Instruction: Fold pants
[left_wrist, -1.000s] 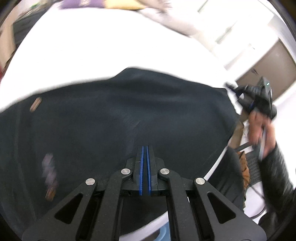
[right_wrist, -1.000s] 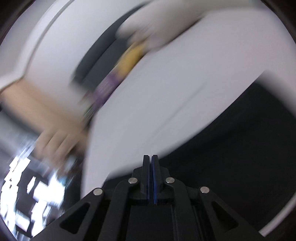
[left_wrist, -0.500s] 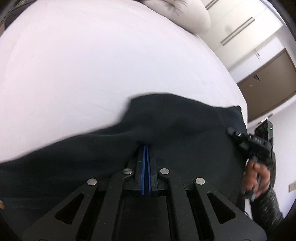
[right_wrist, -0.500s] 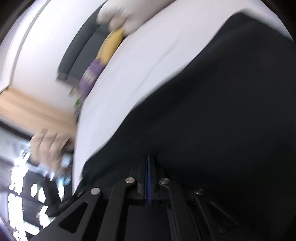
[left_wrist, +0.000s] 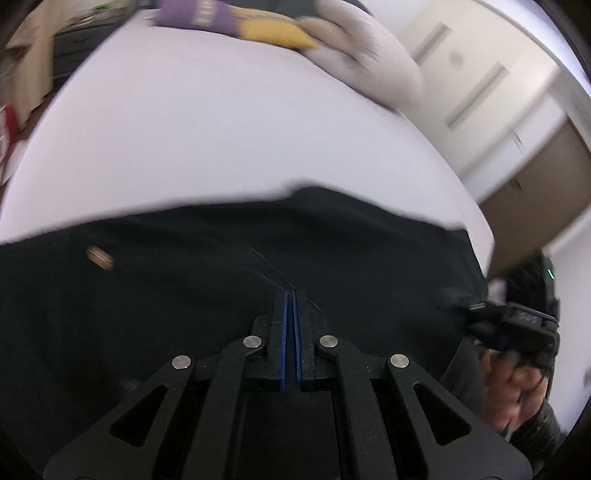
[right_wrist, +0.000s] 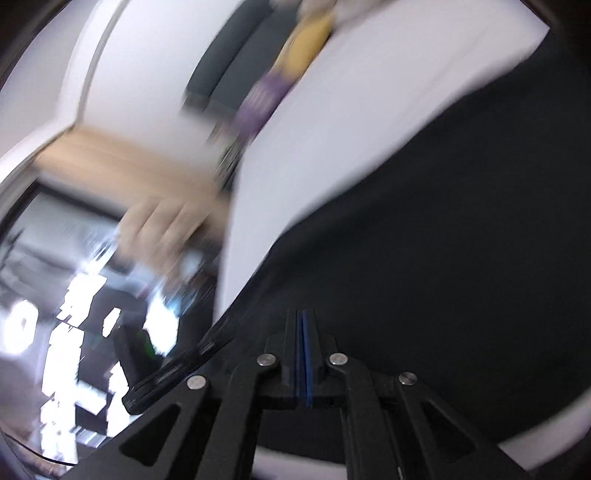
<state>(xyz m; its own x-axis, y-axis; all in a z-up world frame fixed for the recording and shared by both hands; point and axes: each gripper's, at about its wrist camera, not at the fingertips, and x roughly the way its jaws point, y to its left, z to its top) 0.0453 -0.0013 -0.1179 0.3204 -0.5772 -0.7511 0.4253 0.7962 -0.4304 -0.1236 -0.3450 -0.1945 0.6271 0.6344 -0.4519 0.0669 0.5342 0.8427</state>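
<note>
The black pants (left_wrist: 221, 266) lie spread across the near part of a white bed (left_wrist: 221, 129). My left gripper (left_wrist: 289, 295) is shut, its fingertips down on the dark cloth with creases running out from them. My right gripper (right_wrist: 303, 314) is shut too, over the pants (right_wrist: 443, 240) near their left edge. The right gripper (left_wrist: 476, 306) also shows in the left wrist view, at the pants' right edge, held by a hand. Both views are motion-blurred. Whether either gripper pinches cloth is hidden.
A purple-and-yellow cushion (left_wrist: 236, 22) and a pale pillow (left_wrist: 362, 59) sit at the bed's far end. White closet doors (left_wrist: 480, 85) and a brown door (left_wrist: 535, 184) stand at the right. A blurred bright window area (right_wrist: 74, 314) is left of the bed.
Both grippers have swung with the pants; the far edge of the dark cloth, bunched and lifted half a second ago, now lies flatter and wider on the bed. Both stay shut.
</note>
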